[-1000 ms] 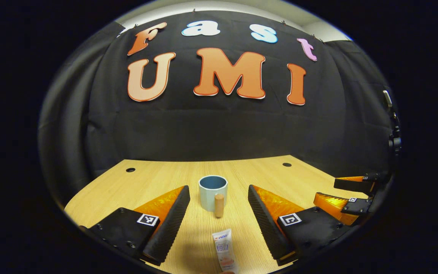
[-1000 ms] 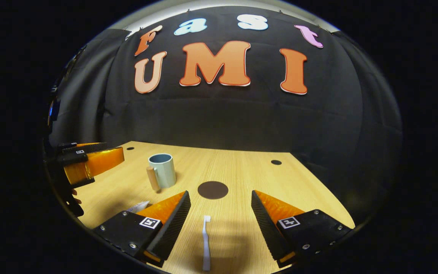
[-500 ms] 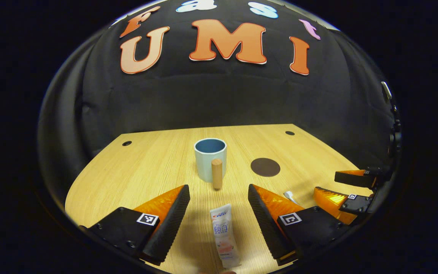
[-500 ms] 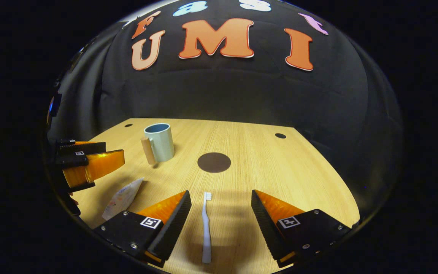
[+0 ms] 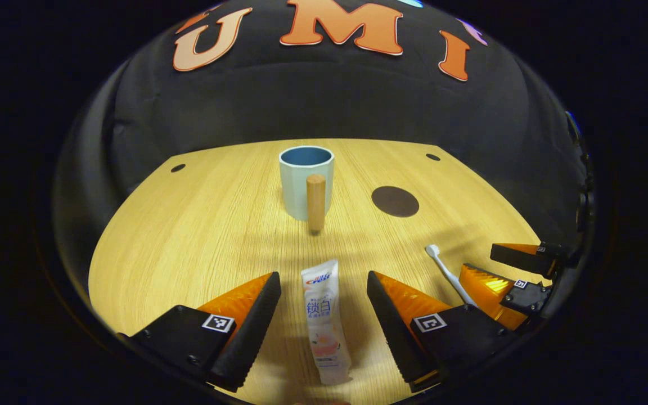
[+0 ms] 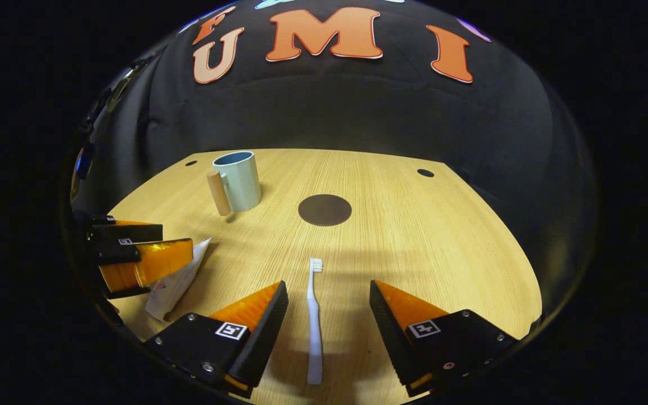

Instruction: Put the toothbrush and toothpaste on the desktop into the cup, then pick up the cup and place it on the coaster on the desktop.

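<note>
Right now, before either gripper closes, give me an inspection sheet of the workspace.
Surface: wooden desktop, two small round holes near the back edge.
Cup: cup upright, nothing seen inside, wooden handle facing the left gripper.
Toothpaste: toothpaste tube flat on the desktop, between the left gripper fingers, untouched.
Toothbrush: toothbrush flat, bristle end toward the back, between the right gripper fingers, untouched.
Coaster: dark round coaster bare, right of the cup.
Clutter: nothing seen.
Grippers: both open, low over the desktop.
Cables: nothing seen.
Surroundings: black cloth wall behind the desktop.
</note>
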`<state>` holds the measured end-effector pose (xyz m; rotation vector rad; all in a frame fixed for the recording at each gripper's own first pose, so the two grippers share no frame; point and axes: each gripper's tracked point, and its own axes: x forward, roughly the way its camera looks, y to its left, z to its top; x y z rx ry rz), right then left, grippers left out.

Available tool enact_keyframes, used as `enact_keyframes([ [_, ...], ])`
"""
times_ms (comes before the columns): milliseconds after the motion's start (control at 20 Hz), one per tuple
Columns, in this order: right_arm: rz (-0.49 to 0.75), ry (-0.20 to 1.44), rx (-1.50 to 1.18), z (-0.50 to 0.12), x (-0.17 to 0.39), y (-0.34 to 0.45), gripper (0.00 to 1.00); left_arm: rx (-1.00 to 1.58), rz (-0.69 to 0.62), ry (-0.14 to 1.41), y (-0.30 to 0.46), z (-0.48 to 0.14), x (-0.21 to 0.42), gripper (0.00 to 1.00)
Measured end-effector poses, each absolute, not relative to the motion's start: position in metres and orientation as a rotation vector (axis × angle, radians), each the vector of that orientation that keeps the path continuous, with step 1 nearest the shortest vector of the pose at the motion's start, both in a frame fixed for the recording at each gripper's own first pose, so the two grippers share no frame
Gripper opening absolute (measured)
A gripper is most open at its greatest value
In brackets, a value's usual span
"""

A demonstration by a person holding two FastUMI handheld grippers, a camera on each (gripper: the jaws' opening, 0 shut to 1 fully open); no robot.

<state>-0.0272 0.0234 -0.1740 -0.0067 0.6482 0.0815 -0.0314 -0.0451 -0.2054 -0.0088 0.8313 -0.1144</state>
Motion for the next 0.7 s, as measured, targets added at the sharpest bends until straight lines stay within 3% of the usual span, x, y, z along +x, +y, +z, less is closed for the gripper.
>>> enact_keyframes([
  [300, 0.094, 0.709, -0.050, -0.188, -0.034, 0.027, 0.83, -0.011, -0.130, 0.953, -0.046, -0.210, -0.043, 1.00],
  [400, 0.088, 0.732, -0.058, -0.191, -0.036, 0.026, 0.83, -0.043, -0.128, 1.003, -0.049, -0.213, -0.046, 0.76],
  [450, 0.086, 0.745, -0.060, -0.194, -0.038, 0.026, 0.83, -0.039, -0.117, 1.014, -0.046, -0.211, -0.048, 0.80],
  [550, 0.086, 0.770, -0.061, -0.198, -0.040, 0.026, 0.83, -0.034, -0.107, 1.022, -0.046, -0.208, -0.047, 0.78],
  [600, 0.093, 0.776, -0.059, -0.199, -0.041, 0.028, 0.83, -0.023, -0.091, 1.027, -0.042, -0.207, -0.047, 0.71],
  [650, 0.100, 0.782, -0.063, -0.200, -0.042, 0.029, 0.79, -0.028, -0.078, 1.036, -0.037, -0.205, -0.050, 0.57],
  [700, 0.104, 0.788, -0.069, -0.202, -0.041, 0.030, 0.83, -0.034, -0.071, 1.047, -0.035, -0.207, -0.050, 0.53],
])
